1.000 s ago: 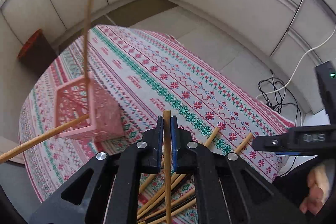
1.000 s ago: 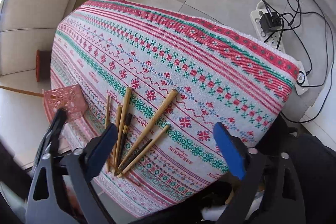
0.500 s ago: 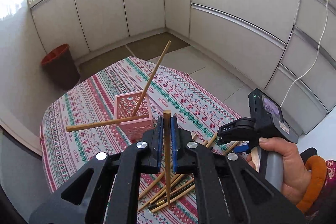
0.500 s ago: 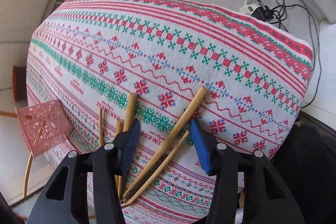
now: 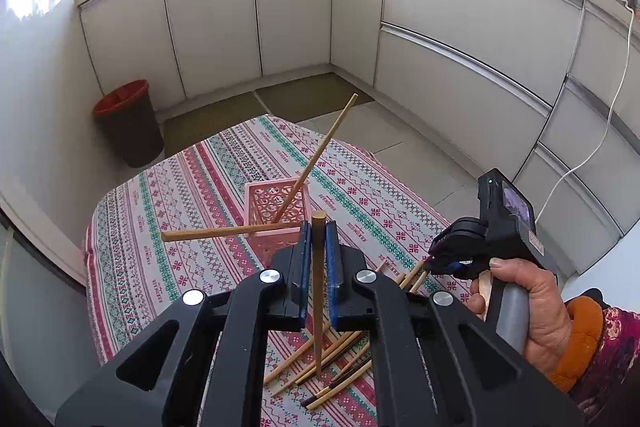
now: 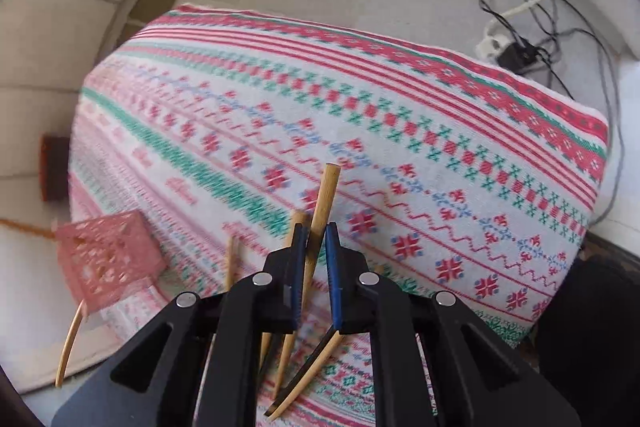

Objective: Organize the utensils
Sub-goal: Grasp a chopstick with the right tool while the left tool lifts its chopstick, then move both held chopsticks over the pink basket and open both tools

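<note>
The left gripper [image 5: 316, 255] is clamped on a wooden chopstick [image 5: 318, 299] that stands upright between its blue pads, above the loose chopsticks [image 5: 320, 375] scattered on the patterned tablecloth [image 5: 192, 259]. Just beyond its fingertips sits the pink basket [image 5: 276, 207], with one chopstick leaning up out of it and another lying across its near rim. The right gripper [image 6: 316, 247], held in a hand [image 5: 528, 307] at the table's near edge, has its jaws nearly together around a thick chopstick [image 6: 326, 195] resting on the cloth; whether the pads actually press it cannot be told. Other sticks lie beside and beneath it. A red bin [image 5: 128, 123] stands on the floor by white cabinets [image 5: 296, 15].
</note>
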